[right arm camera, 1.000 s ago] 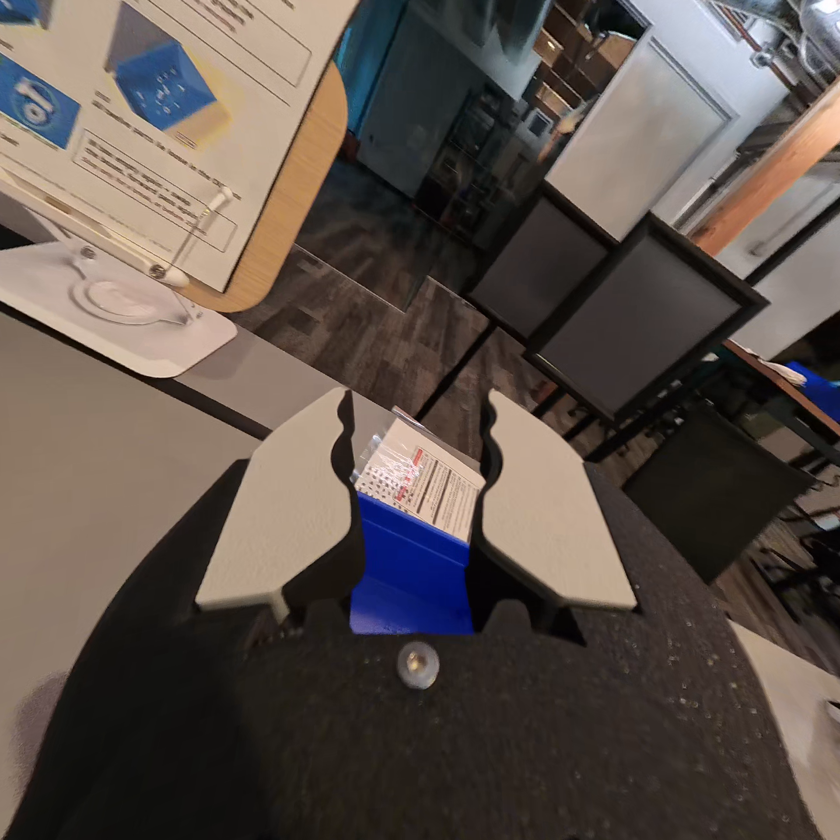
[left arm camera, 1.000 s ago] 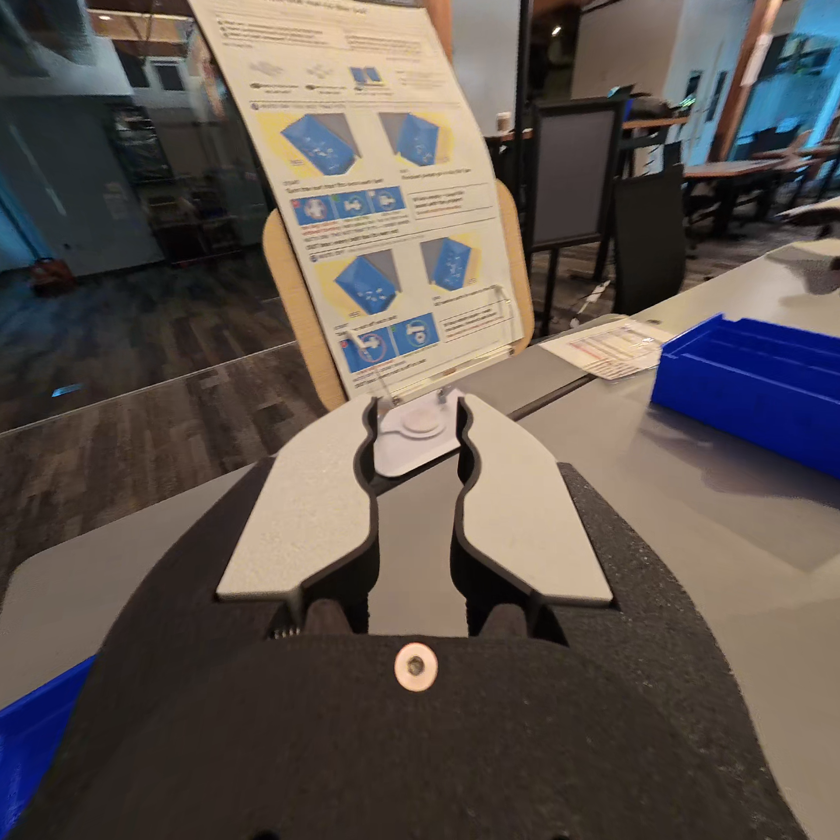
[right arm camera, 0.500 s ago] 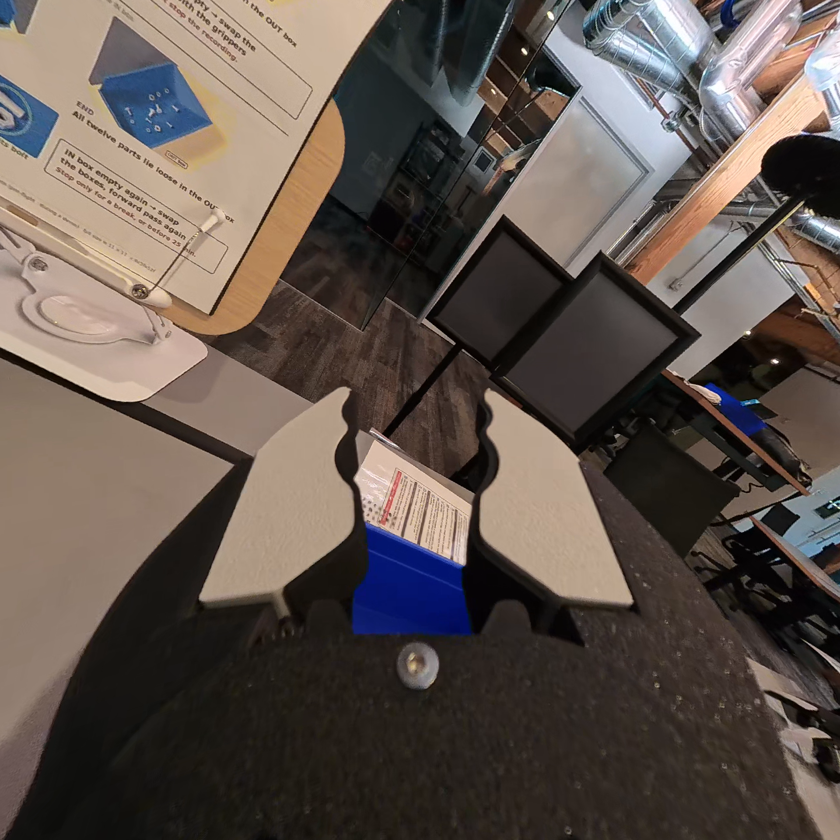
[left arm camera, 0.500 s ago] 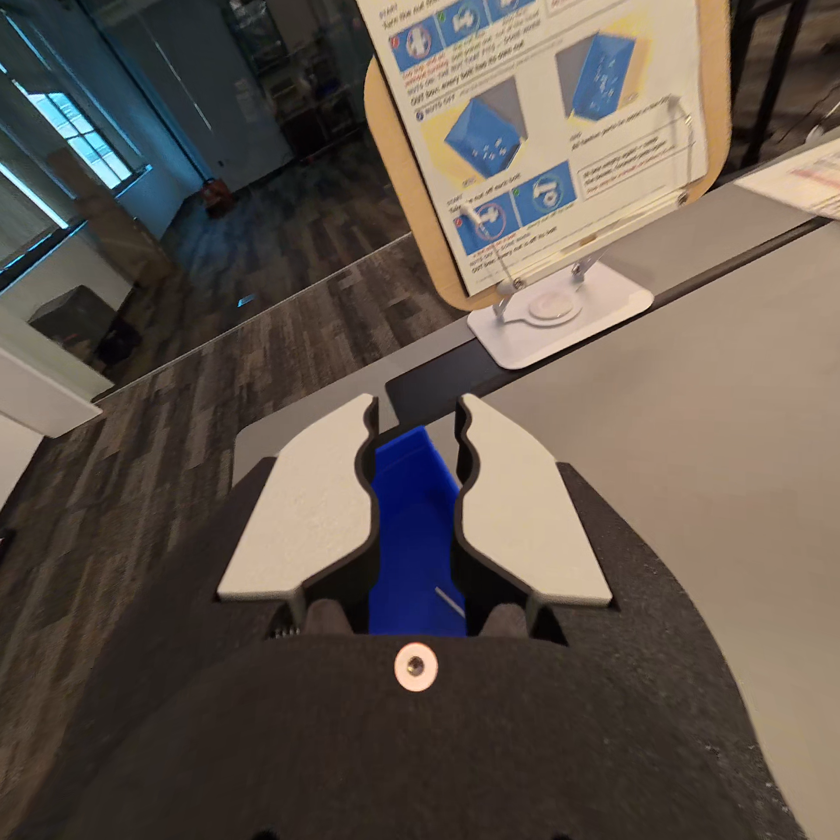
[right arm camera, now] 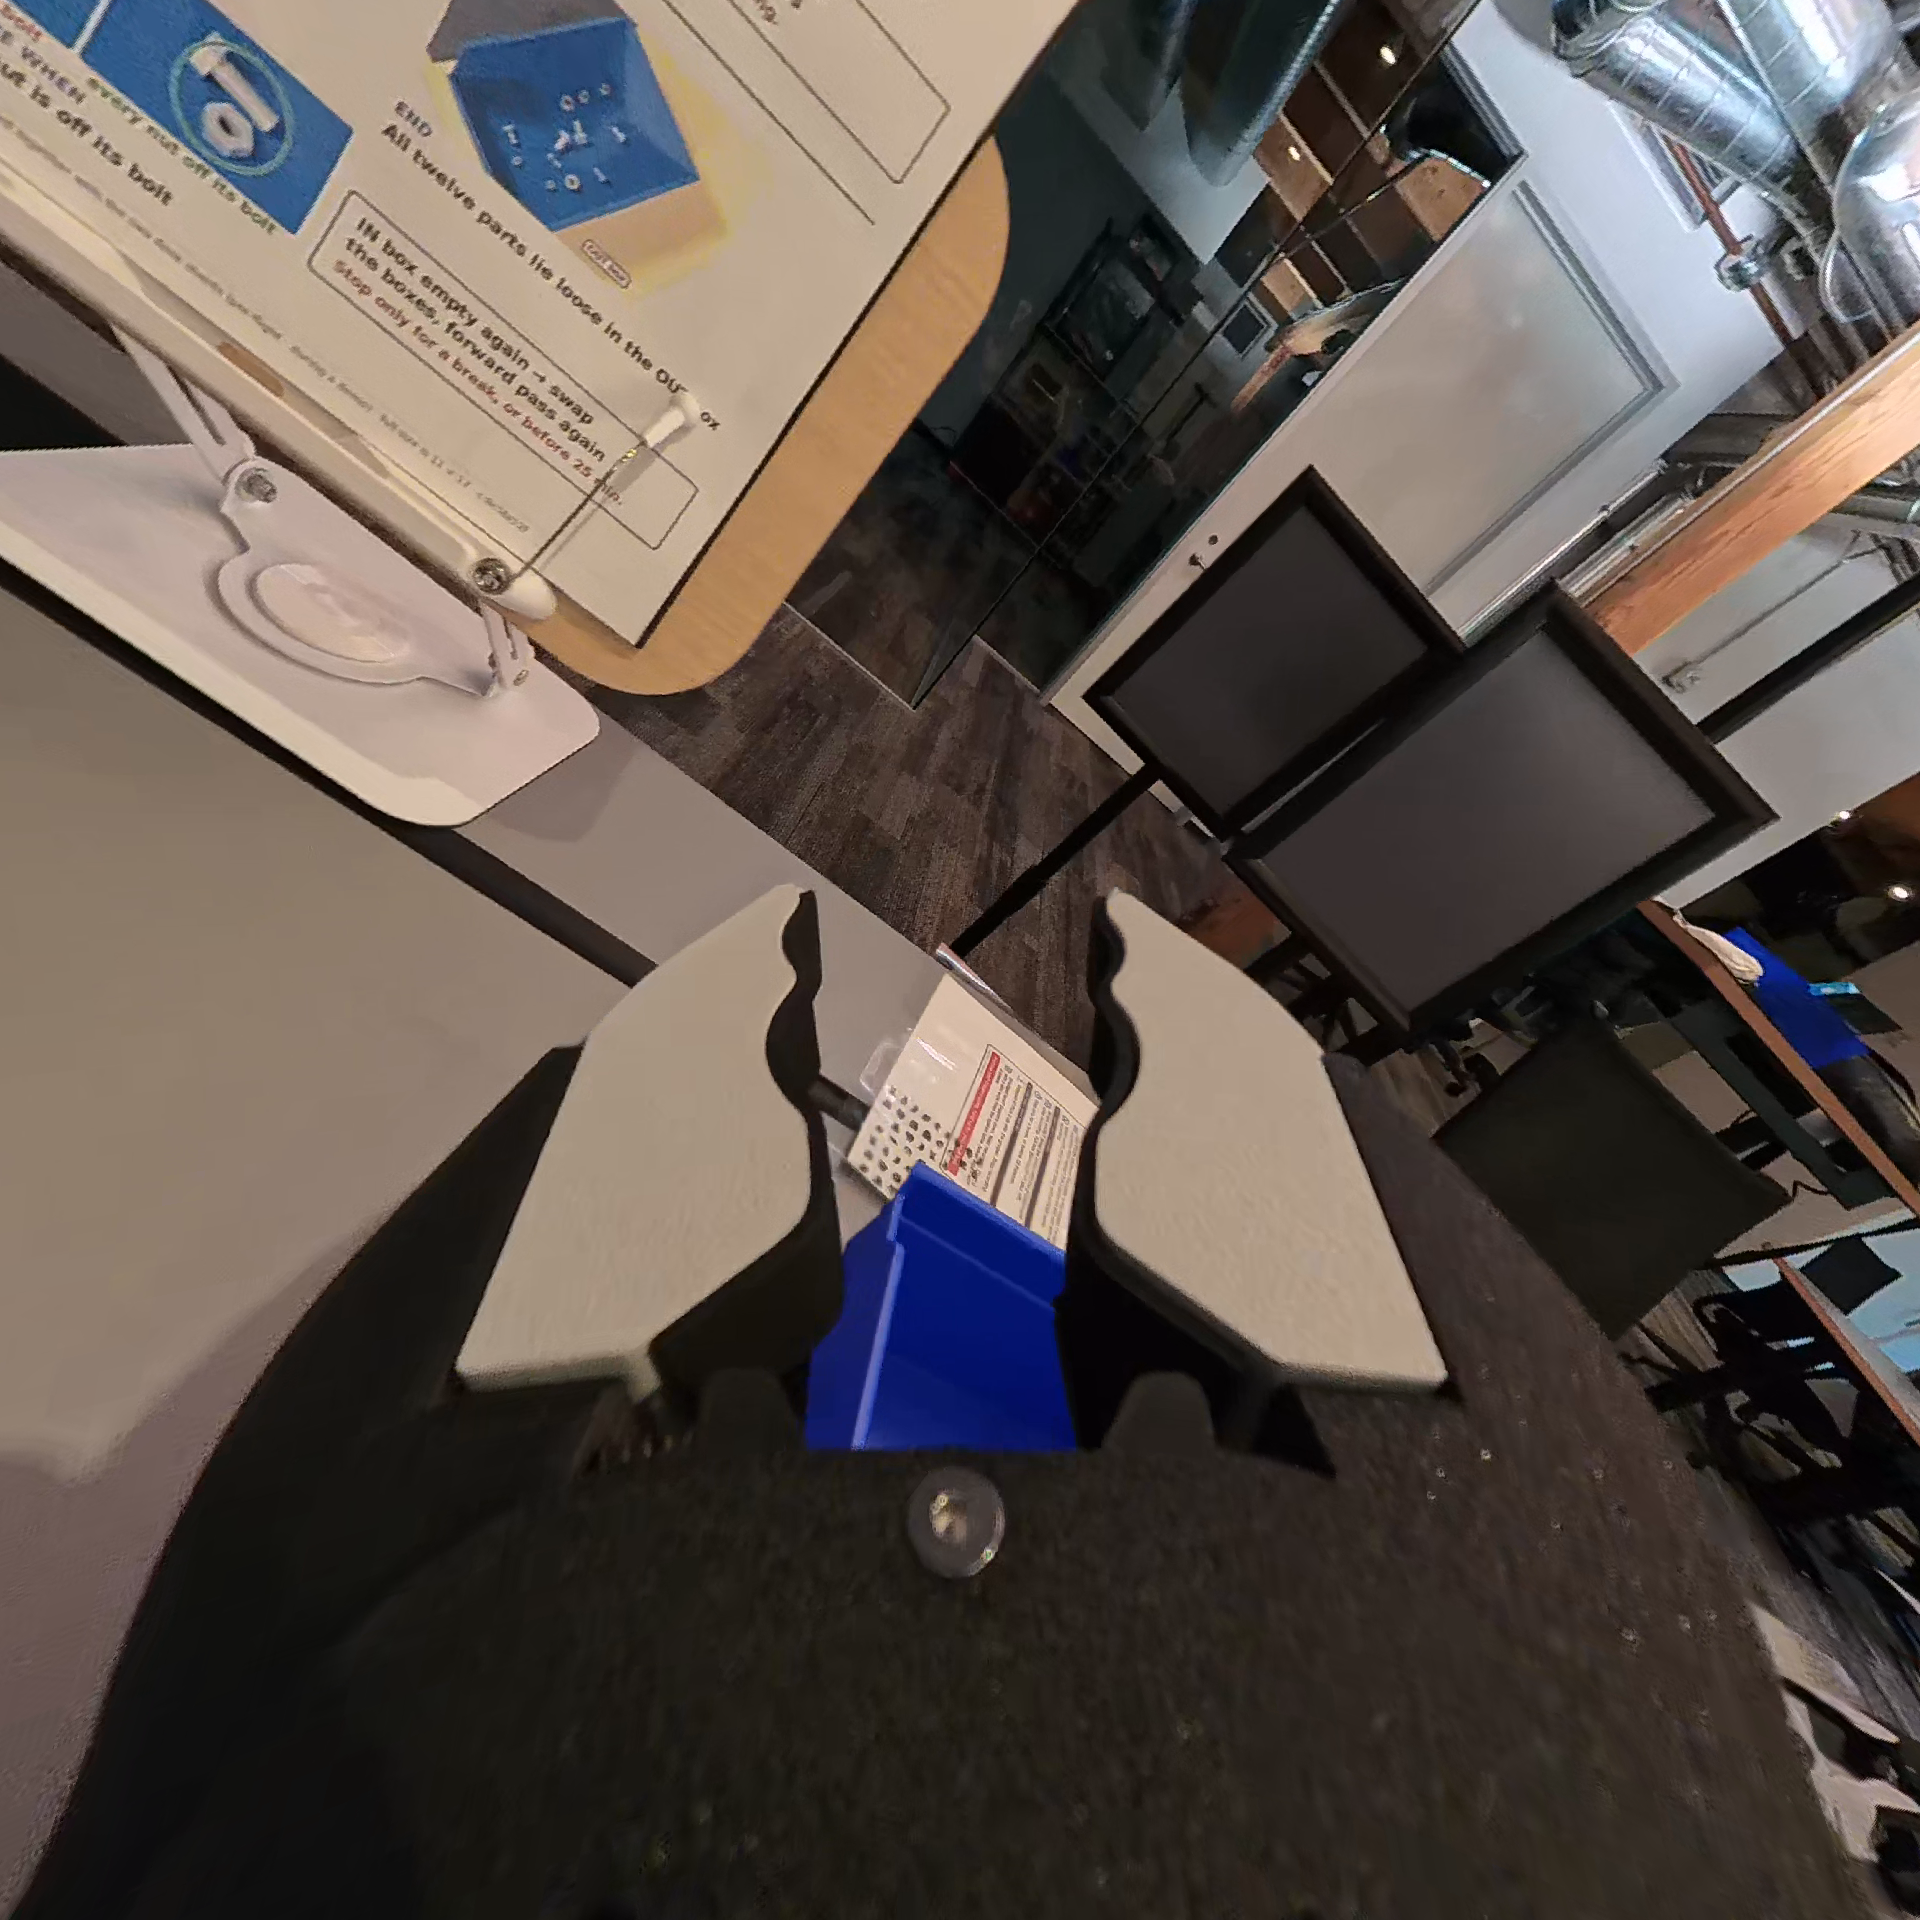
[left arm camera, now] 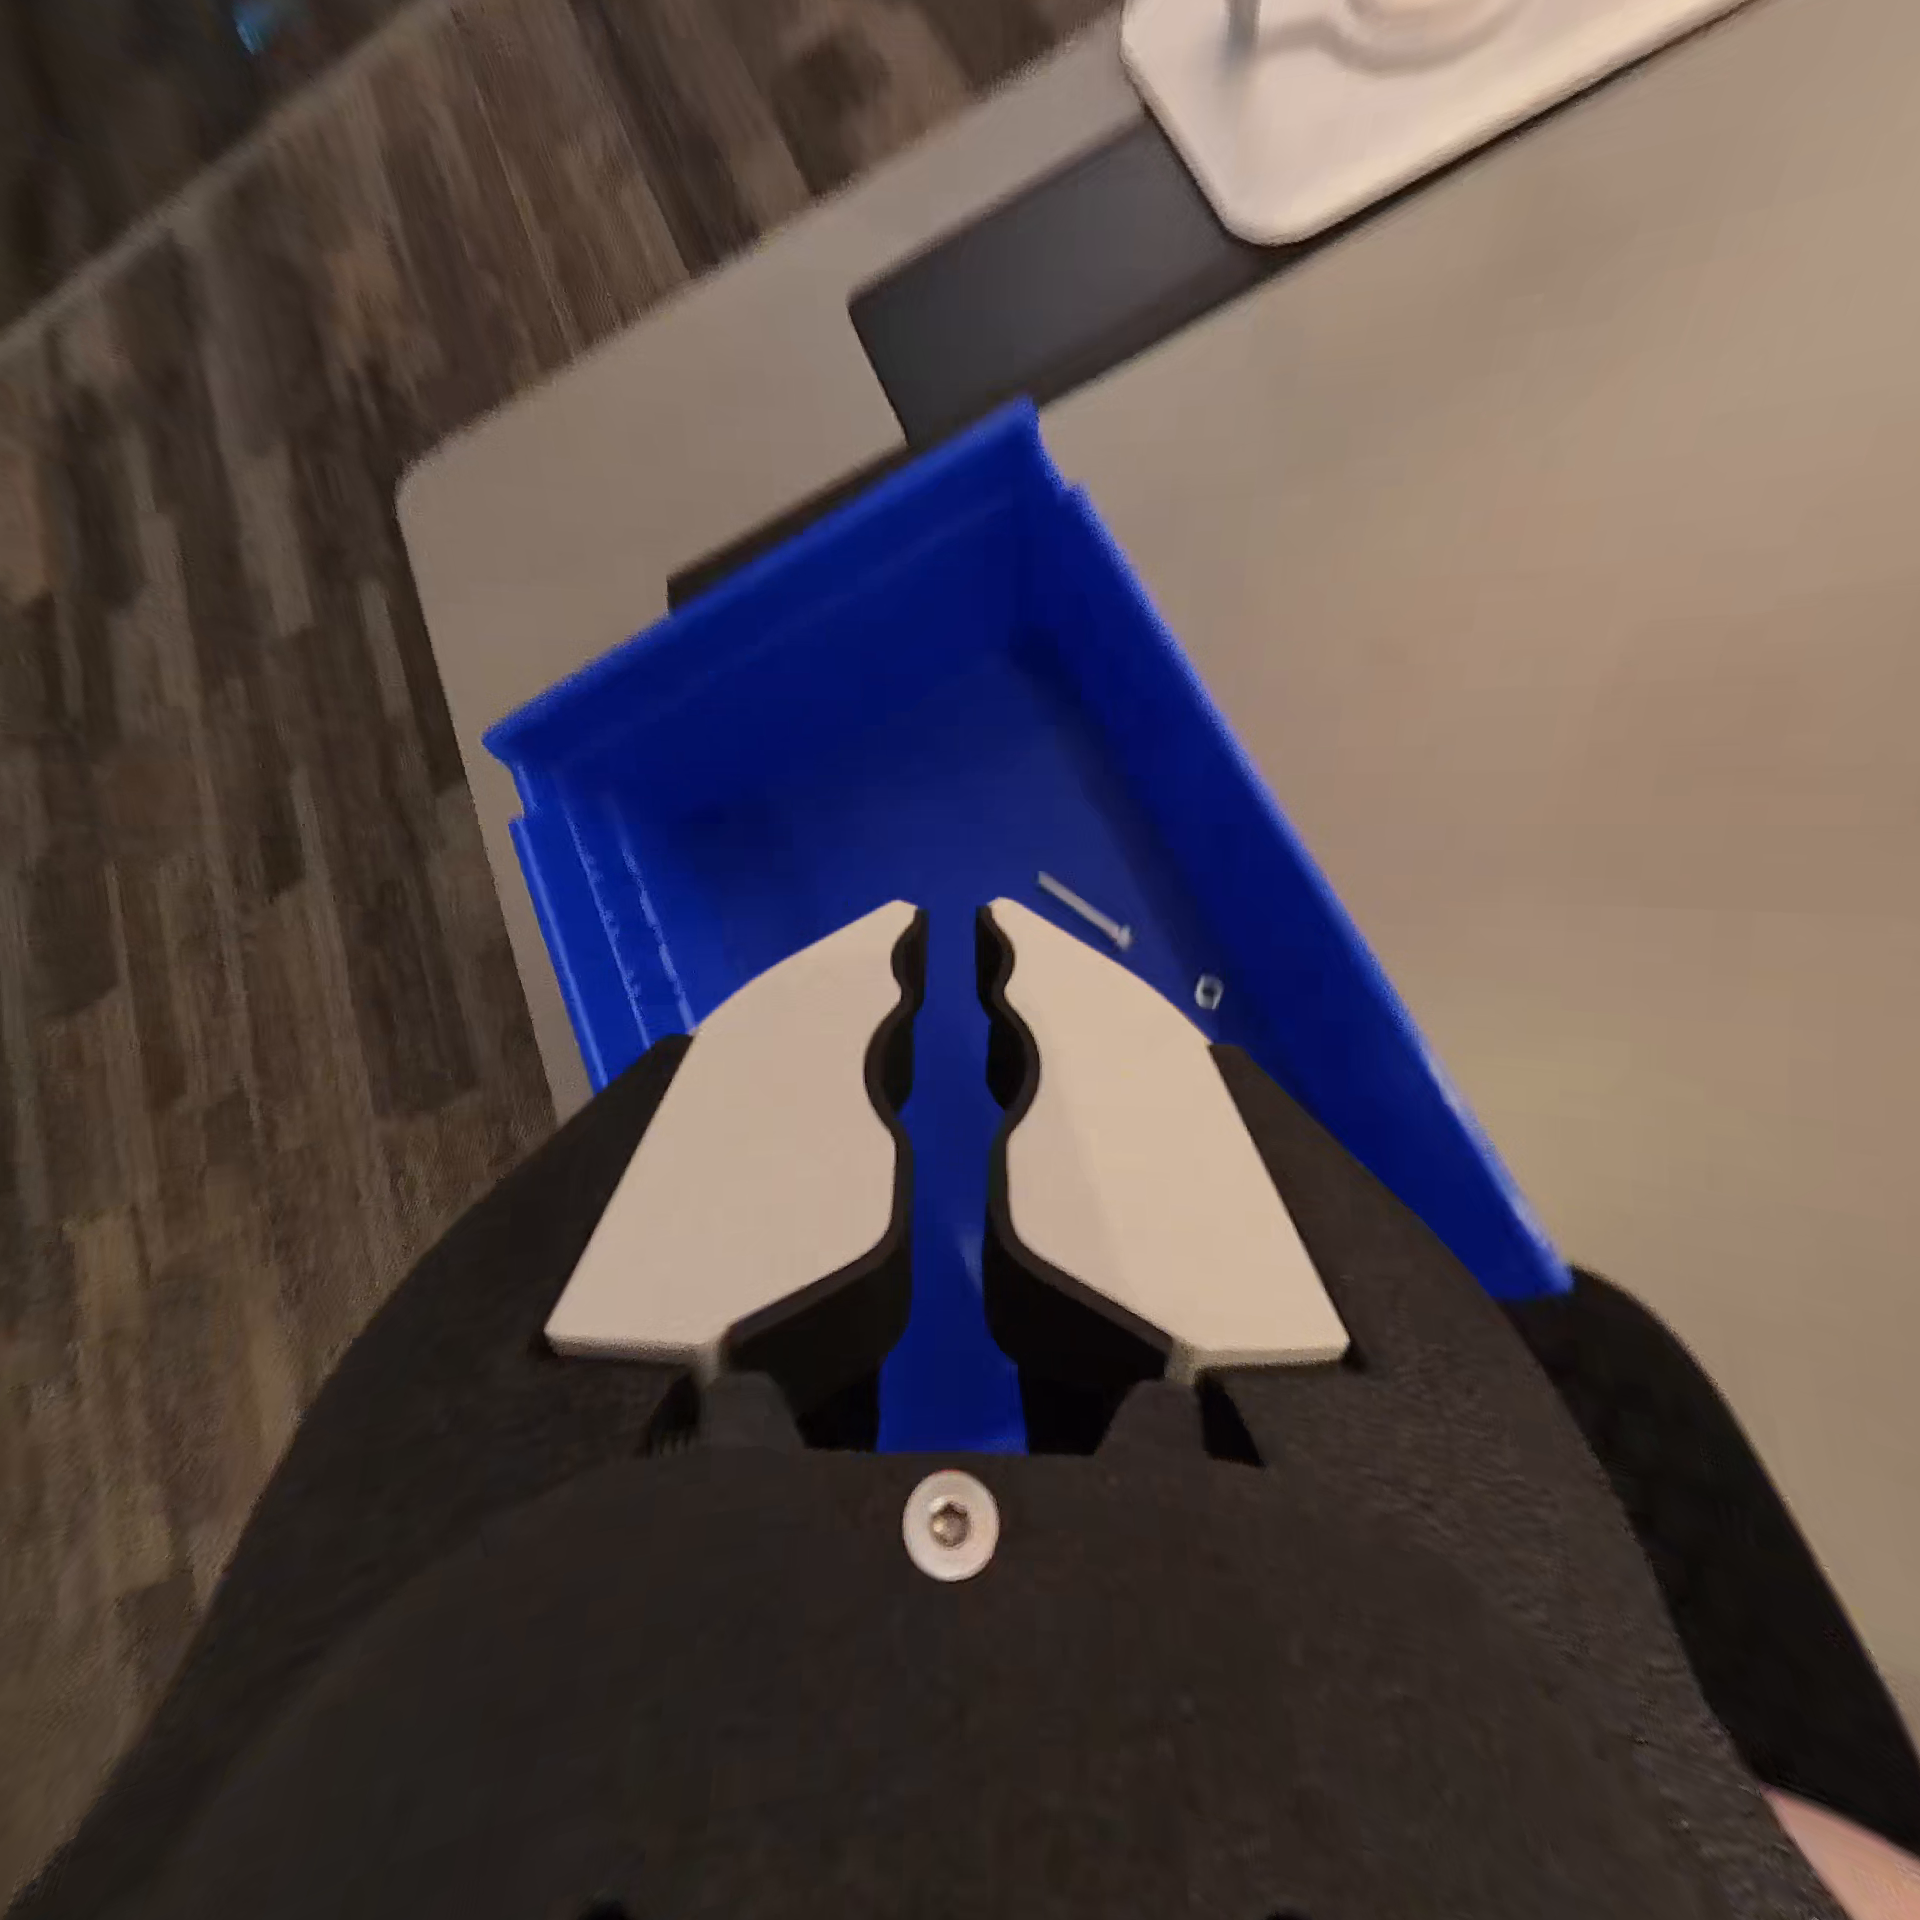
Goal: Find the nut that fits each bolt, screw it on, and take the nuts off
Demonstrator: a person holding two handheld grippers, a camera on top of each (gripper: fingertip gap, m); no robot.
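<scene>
In the left wrist view a blue bin (left arm camera: pixel 831 665) stands on the grey table near its left edge. A thin silver bolt (left arm camera: pixel 1081 906) and a small nut (left arm camera: pixel 1207 990) lie loose on its floor by the right wall. My left gripper (left arm camera: pixel 948 914) hangs over the bin, left of the bolt, empty, its jaws only a narrow gap apart. My right gripper (right arm camera: pixel 956 914) is open and empty, above the corner of a second blue bin (right arm camera: pixel 935 1330). That bin's inside is hidden.
A white stand base (right arm camera: pixel 312 623) holding an instruction board (right arm camera: pixel 623 260) stands at the table's back; the base also shows in the left wrist view (left arm camera: pixel 1351 104). A printed card in a clear bag (right arm camera: pixel 987 1112) lies behind the second bin. Floor lies beyond the table's edges. About 60 cm separates my left fingertips from my right. The left tips stand about 15 cm off the small nut (left arm camera: pixel 1207 990).
My left gripper swung left and tipped down over the blue bin, and its jaws narrowed. The bolt and nut came into view. The right gripper shifted only slightly.
</scene>
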